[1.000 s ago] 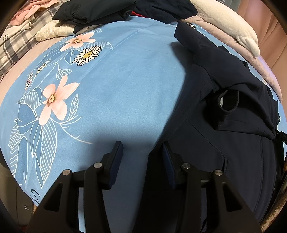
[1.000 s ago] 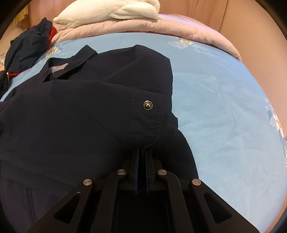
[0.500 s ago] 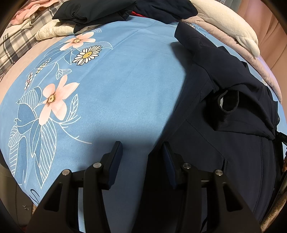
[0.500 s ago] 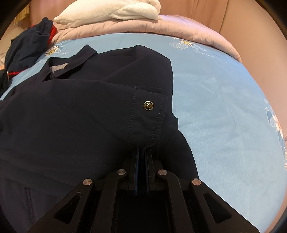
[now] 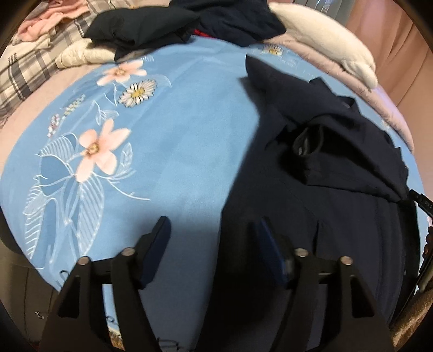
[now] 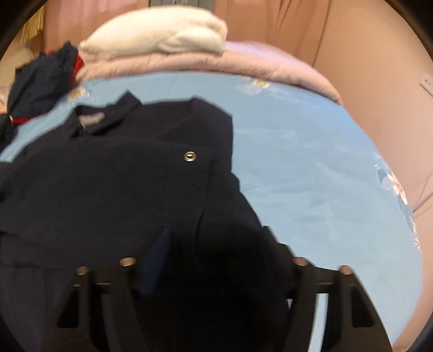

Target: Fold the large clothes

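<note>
A dark navy shirt (image 5: 338,189) lies on the blue flowered bed sheet (image 5: 176,135), one sleeve folded across its body. In the right wrist view the shirt (image 6: 108,176) shows its collar and a cuff with a brass snap (image 6: 190,156). My left gripper (image 5: 213,230) is open and empty, over the shirt's left edge, one finger above bare sheet. My right gripper (image 6: 216,235) is open, just above the sleeve cuff, holding nothing.
A pile of dark clothes (image 5: 176,24) and a plaid cloth (image 5: 24,70) lie at the sheet's far edge. A white folded blanket (image 6: 157,35) rests on a pink quilt (image 6: 257,62) behind the shirt. Open blue sheet (image 6: 311,176) lies right of the shirt.
My right gripper, shut on the sleeve cuff before, has opened and let it go; the cuff lies on the shirt. My left gripper has opened wider and shifted a little.
</note>
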Demonstrator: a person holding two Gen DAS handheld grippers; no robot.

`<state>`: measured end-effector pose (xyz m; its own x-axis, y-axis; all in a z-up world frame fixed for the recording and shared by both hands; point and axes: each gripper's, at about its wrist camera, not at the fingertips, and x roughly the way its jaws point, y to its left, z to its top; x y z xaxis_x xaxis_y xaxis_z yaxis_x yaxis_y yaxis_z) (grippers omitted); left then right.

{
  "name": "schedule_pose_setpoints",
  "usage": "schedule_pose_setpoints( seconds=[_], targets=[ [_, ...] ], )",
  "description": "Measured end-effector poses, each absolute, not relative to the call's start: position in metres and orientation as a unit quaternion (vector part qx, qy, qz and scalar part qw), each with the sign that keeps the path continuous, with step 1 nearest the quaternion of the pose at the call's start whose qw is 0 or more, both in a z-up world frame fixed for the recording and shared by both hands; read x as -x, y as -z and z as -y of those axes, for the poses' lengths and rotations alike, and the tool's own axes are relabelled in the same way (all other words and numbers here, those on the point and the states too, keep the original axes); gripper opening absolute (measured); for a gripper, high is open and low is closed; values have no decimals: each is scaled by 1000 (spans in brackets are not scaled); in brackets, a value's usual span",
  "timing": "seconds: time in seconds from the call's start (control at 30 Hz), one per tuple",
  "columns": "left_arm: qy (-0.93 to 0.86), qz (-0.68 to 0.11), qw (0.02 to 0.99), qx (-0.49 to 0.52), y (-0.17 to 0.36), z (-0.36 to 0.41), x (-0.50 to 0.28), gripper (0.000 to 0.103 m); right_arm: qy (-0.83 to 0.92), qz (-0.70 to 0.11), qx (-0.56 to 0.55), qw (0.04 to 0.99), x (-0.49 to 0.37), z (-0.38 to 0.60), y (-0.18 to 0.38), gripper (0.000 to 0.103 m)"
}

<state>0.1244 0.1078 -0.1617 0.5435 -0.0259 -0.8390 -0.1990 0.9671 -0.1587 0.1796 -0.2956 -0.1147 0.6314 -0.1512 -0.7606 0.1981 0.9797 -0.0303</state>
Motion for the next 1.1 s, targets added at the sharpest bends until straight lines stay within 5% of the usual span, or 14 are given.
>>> schedule_pose_setpoints(
  seconds=[0.07, 0.27, 0.37, 0.57, 1.1],
  targets=[
    [-45, -463, 877, 122, 151, -108, -118, 86, 97, -415, -33, 904, -166, 298, 105, 74],
    [-13, -436, 893, 115, 125, -103, -98, 98, 100, -381, -55, 918, -114, 307, 71, 77],
    [2, -430, 895, 116, 117, -101, -89, 99, 100, -359, -65, 926, -84, 312, 56, 88],
    [14, -436, 892, 122, 125, -105, -77, 102, 97, -330, -84, 935, -38, 324, 43, 94],
    [41, -466, 870, 153, 159, -106, -44, 101, 90, -379, -157, 908, 46, 343, 101, 96]
  ],
)
